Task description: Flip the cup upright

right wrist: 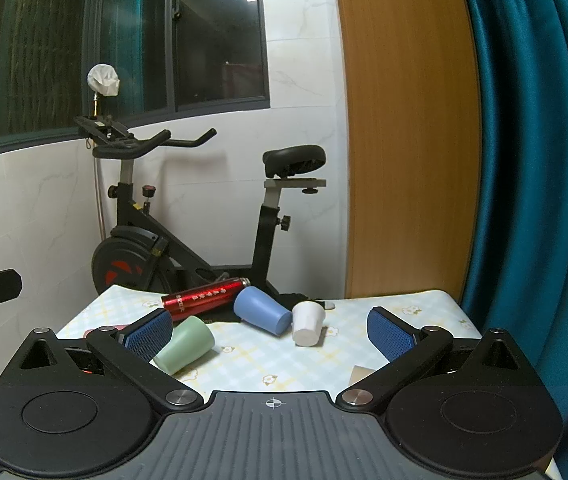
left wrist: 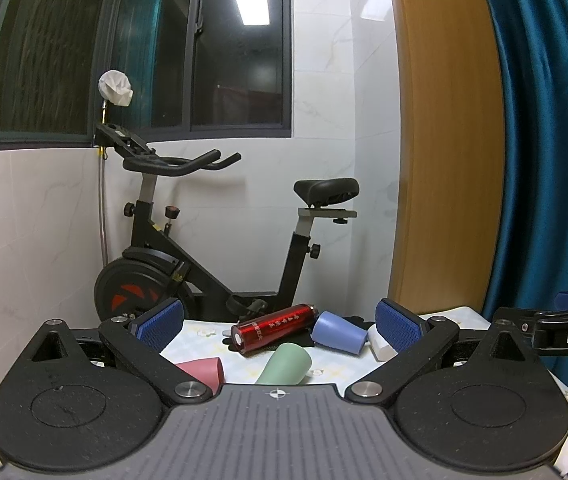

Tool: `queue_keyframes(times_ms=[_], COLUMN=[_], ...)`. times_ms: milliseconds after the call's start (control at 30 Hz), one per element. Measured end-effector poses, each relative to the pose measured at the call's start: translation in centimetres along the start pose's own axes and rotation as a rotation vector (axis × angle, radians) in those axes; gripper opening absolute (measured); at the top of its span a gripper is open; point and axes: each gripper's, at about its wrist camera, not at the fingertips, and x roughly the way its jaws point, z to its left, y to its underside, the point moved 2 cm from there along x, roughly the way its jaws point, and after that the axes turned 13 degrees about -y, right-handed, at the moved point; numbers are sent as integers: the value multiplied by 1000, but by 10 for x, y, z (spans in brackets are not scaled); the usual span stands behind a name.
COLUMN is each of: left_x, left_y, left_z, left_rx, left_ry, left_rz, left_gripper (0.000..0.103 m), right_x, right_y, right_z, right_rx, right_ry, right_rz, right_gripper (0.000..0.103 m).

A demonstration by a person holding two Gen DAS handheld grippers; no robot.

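Left wrist view: the left tool hovers low over the near edge of the tabletop, its blue pads spread wide and grasping nothing, so that the fallen objects lie framed between them. A green cup lies on its side nearest this tool, its closed base toward the camera; a pink cup, also toppled, sits just to its left and is partly hidden behind the left finger linkage. Beyond them a red bottle lies on its side, with a blue cup on its side touching or nearly touching the bottle's far end, and a white cup largely masked by the right pad. Right wrist view: the right tool is likewise released, its pads apart and empty, held back from the objects at the near side of the tabletop. From this angle the white cup rests tilted with its base toward the camera, leaning beside the blue cup; whether it is fully inverted cannot be told. The green cup lies just beside the left pad, and the red bottle lies behind it. No cup stands upright, so the task appears not yet begun. The wide opening of both tools suits a sideways grasp across a cup wall; the green cup, being nearest and unobstructed, seems the readiest candidate, though which cup is intended cannot be determined.
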Motion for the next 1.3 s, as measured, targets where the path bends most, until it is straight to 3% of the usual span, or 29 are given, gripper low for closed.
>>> queue_keyframes(times_ms=[367, 700, 967, 1100, 1300], left_x=[1, 23, 70, 95, 131], left_y=[-1, 10, 54, 71, 91], left_z=[0, 20, 59, 78, 95], left_rx=[-7, -86, -139, -162, -147], left_ry=[0, -8, -118, -179, -195], left_rz=[8, 101, 257, 291, 298], left_gripper=[103, 103, 102, 102, 101], right_x=[0, 2, 27, 45, 73], right_y=[1, 0, 16, 29, 51], right_z=[0, -6, -19, -29, -47], right_rx=[1, 31, 100, 122, 167], right_ry=[0, -26, -87, -72, -42], right_rz=[1, 12, 77, 96, 129], right_gripper=[103, 103, 103, 103, 103])
